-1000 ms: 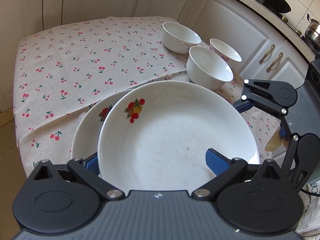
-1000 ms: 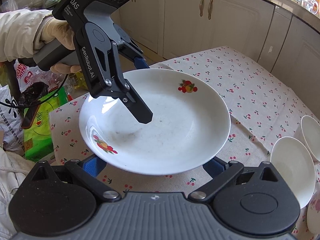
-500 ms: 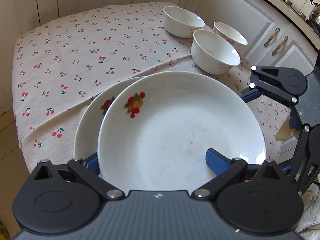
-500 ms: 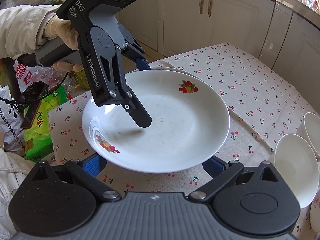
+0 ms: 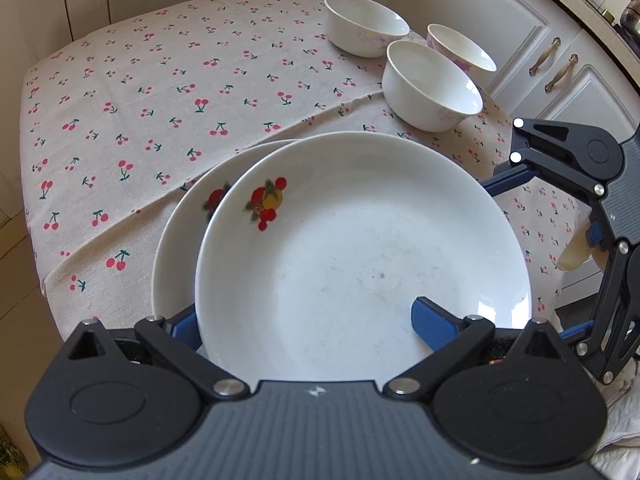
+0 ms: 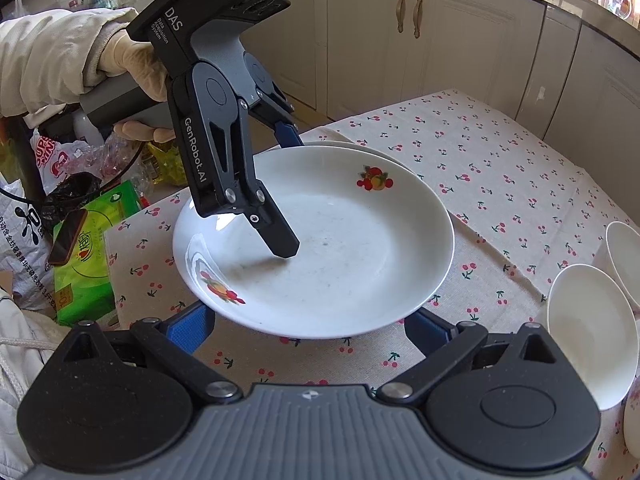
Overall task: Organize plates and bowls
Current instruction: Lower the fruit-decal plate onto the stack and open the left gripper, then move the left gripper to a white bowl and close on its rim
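Note:
A white plate with fruit prints (image 5: pixel 360 248) (image 6: pixel 320 240) is held above the cherry-print tablecloth (image 5: pixel 160 100). My left gripper (image 5: pixel 308 320) is shut on its near rim, one finger inside the plate and one below. A second plate (image 5: pixel 180 232) lies under it, offset to the left; only its far rim shows in the right wrist view (image 6: pixel 344 145). Three white bowls (image 5: pixel 432 88) (image 5: pixel 364 24) (image 5: pixel 460 48) stand at the far right. My right gripper (image 6: pixel 304 328) is open, its fingers spread under the held plate's edge without touching it.
White cabinets (image 6: pixel 400 40) surround the table. A green box (image 6: pixel 84 260) and plastic bags (image 6: pixel 24 200) lie beyond the table's left edge in the right wrist view. Two bowls (image 6: pixel 588 328) sit at that view's right.
The held plate has moved lower and further over the second plate. The left gripper tilted down. The right gripper stayed open beneath the plate's edge.

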